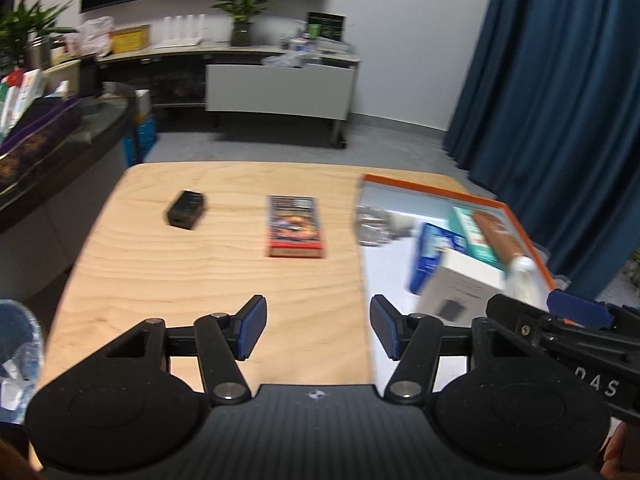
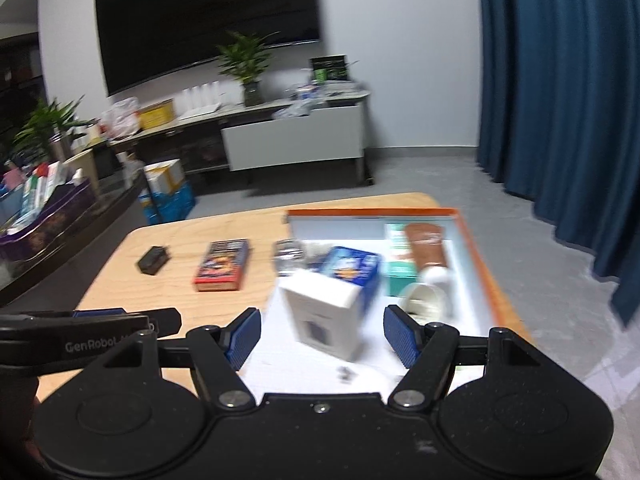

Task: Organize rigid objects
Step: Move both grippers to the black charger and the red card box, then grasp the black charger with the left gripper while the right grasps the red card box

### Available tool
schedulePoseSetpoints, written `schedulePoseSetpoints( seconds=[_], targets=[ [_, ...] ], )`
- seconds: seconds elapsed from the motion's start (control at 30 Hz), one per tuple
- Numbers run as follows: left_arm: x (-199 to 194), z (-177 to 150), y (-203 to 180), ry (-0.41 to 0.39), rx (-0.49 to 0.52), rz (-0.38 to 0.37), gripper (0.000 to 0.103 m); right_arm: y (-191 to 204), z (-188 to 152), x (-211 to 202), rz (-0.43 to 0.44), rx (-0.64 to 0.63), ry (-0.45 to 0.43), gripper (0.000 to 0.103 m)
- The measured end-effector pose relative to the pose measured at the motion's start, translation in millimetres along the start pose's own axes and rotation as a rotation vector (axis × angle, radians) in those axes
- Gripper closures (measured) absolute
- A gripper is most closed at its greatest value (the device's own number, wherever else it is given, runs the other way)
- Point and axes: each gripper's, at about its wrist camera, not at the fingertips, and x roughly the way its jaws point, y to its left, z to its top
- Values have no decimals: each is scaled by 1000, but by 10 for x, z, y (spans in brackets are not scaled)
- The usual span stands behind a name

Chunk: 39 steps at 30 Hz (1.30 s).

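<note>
A small black box (image 1: 187, 209) and a red and blue printed box (image 1: 295, 225) lie on the wooden table (image 1: 168, 272). An orange-rimmed white tray (image 1: 448, 189) on the right holds a white box (image 1: 460, 289), a blue box (image 1: 434, 251), a teal box (image 1: 472, 232), a brown tube (image 1: 498, 236) and a clear item (image 1: 372, 224). My left gripper (image 1: 318, 328) is open and empty above the table's near edge. My right gripper (image 2: 322, 334) is open and empty above the tray (image 2: 476, 248), with the white box (image 2: 324, 312) just beyond the fingers. The black box (image 2: 153, 260) and printed box (image 2: 222, 265) lie to its left.
A white cup (image 2: 426, 300) lies in the tray. A clear plastic container (image 1: 18, 352) stands at the left. A dark counter with boxes (image 1: 48, 136) is at the left, a low cabinet (image 1: 280, 92) at the back, blue curtains (image 1: 560, 100) on the right.
</note>
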Motion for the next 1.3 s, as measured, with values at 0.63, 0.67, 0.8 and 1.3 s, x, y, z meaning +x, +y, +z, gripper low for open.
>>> schedulePoseSetpoints(
  seconds=[0.63, 0.67, 0.8, 1.3],
  targets=[
    [30, 231, 720, -7, -87, 75, 39, 760, 205, 531, 96, -91, 69, 22],
    [50, 242, 744, -6, -90, 77, 39, 779, 203, 556, 97, -92, 74, 22],
    [146, 288, 839, 3, -93, 78, 39, 855, 212, 698, 97, -104, 96, 22],
    [770, 509, 1157, 34, -82, 93, 28, 1001, 294, 1282, 103, -91, 159, 22]
  ],
)
